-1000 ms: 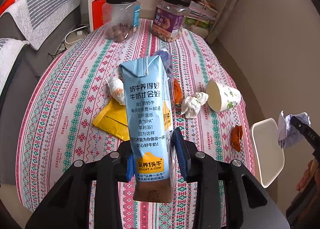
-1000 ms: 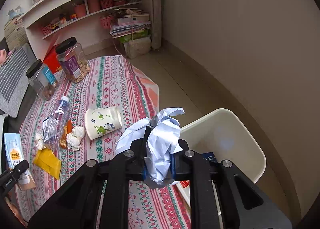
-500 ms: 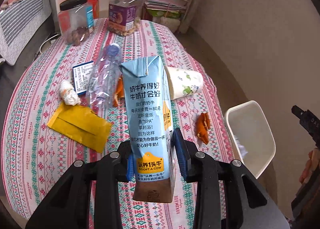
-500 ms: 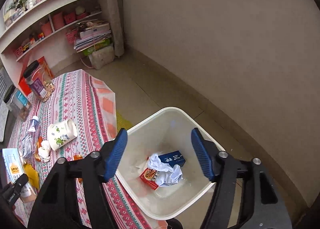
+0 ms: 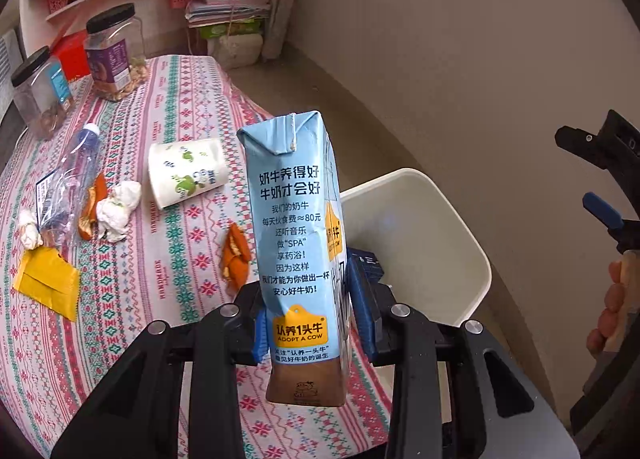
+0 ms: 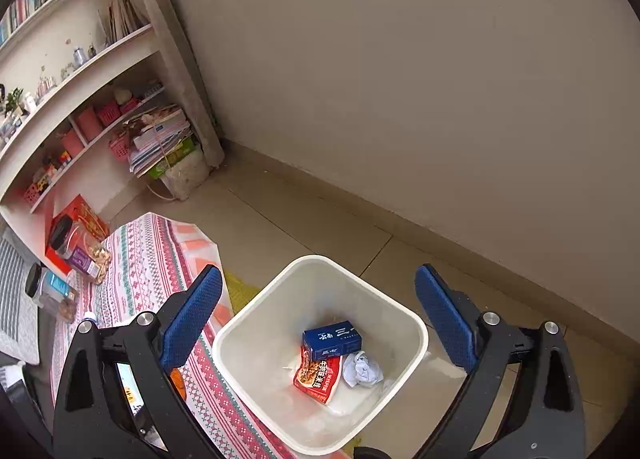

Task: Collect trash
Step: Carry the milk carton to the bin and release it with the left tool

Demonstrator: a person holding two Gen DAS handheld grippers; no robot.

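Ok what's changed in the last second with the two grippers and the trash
The right gripper let go of the crumpled paper, which now lies in the bin beside two packets; its jaws are opening with nothing between them. The left gripper swung the milk carton from over the table toward the bin. It stays clamped on the carton.

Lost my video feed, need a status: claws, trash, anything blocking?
Left claw shut on milk carton. Right claw empty, jaws opening over the bin. Crumpled paper in bin. Nothing blocking.
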